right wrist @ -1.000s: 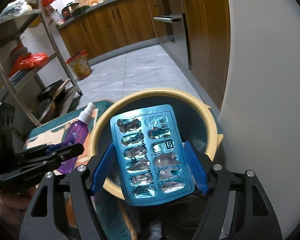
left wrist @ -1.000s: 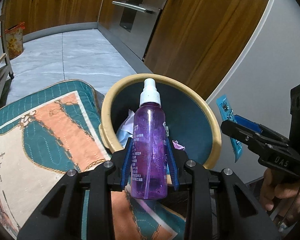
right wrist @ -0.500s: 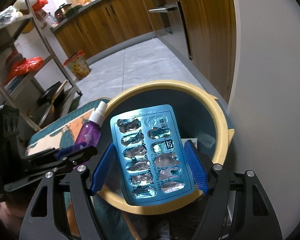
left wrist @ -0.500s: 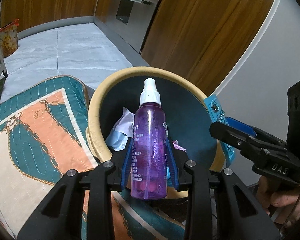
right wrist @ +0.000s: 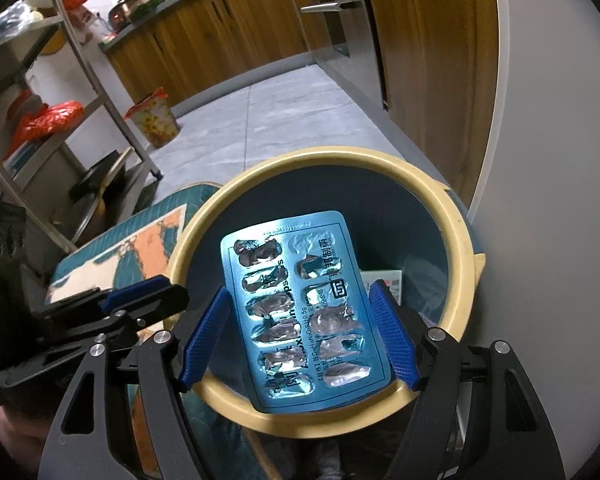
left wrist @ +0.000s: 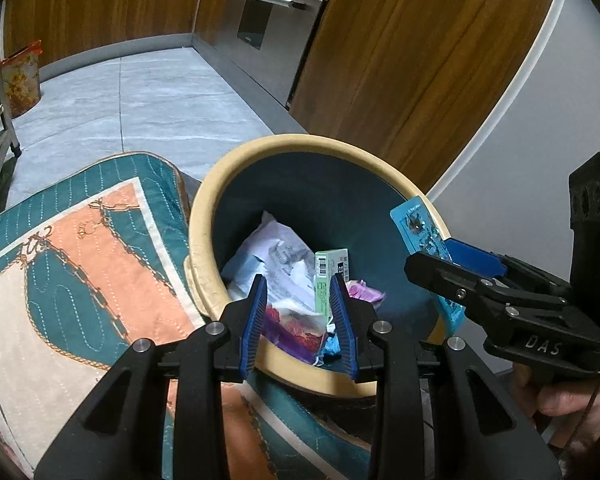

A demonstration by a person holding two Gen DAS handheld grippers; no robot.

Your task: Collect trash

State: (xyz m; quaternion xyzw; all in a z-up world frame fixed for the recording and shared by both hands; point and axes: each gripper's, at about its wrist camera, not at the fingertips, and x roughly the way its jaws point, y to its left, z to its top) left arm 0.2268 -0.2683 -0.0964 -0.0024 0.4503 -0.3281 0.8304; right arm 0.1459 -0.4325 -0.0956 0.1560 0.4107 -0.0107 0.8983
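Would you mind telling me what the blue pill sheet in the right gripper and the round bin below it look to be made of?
The pill sheet looks like shiny blue foil over thin plastic: its pockets are torn open with crinkled silver edges. The bin seems to be hard plastic, with a smooth, matte cream rim and a dark blue inner wall; scuffs mark the rim.

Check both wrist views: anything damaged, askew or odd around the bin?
Only the blister pack in the right gripper: its pockets are burst, the foil is torn, and it sits skewed between the pads, over the bin. The left gripper is empty above the bin's trash. No spill visible.
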